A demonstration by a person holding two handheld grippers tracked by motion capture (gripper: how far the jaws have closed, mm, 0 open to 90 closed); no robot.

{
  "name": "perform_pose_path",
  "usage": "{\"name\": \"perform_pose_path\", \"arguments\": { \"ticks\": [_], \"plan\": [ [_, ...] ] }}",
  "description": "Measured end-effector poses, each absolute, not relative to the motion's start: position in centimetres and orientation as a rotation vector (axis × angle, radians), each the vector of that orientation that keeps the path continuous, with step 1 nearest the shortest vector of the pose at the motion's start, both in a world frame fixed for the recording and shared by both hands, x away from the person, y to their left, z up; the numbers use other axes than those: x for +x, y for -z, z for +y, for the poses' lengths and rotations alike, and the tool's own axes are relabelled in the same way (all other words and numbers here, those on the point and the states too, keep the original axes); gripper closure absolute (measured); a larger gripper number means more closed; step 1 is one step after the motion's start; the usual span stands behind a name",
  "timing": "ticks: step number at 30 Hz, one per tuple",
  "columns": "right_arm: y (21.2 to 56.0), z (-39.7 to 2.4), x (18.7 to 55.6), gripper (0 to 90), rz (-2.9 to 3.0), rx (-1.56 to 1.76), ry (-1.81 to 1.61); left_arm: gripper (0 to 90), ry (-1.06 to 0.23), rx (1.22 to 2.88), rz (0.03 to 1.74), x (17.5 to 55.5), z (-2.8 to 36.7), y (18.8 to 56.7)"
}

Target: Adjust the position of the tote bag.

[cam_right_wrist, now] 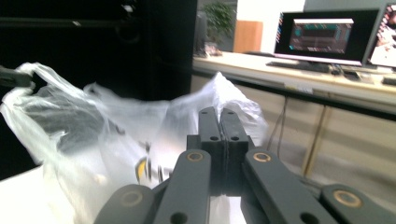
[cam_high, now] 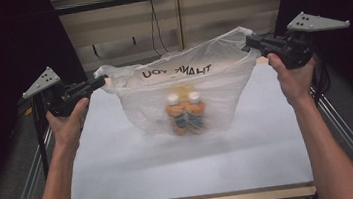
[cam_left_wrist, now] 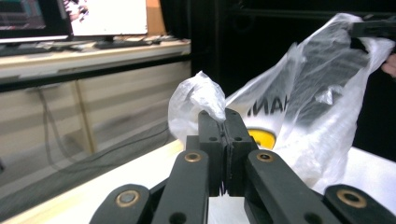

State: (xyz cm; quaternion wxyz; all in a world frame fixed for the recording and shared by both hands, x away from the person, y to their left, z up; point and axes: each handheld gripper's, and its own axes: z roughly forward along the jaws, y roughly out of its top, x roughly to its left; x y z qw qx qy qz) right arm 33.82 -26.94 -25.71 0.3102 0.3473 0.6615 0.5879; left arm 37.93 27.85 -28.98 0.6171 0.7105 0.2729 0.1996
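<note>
Translucent white plastic bag [cam_high: 183, 86]: your left hand-held gripper [cam_high: 103, 81] and right hand-held gripper [cam_high: 248, 43] each clamp one handle; two orange bottles [cam_high: 185, 112] inside.

I've got the plastic bag [cam_high: 183, 86] stretched wide above the white table [cam_high: 182, 164], thin and see-through, black "THANK YOU" lettering reading mirrored from the high view. Its left handle is pinched in my left gripper [cam_high: 103, 80], its right handle in my right gripper [cam_high: 247, 42], which sits higher, so the top edge slants. Inside, two orange bottles [cam_high: 185, 112] with white caps stand side by side at the sagging bottom.
</note>
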Motion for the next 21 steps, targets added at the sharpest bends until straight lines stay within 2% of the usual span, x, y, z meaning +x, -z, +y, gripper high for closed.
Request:
{"name": "perform_pose_path", "arguments": {
  "ticks": [7, 21],
  "plan": [
    [28.8, -27.7, 33.1, 90.0, 1.756, 0.965, -1.569, 89.0, -0.453, 1.632, 0.636, 37.2, 28.6, 30.4],
    [33.2, -28.3, 32.1, 90.0, 1.853, 1.040, -1.494, 89.0, -0.419, 1.771, 0.635, 37.6, 27.6, 34.8]
  ]
}}
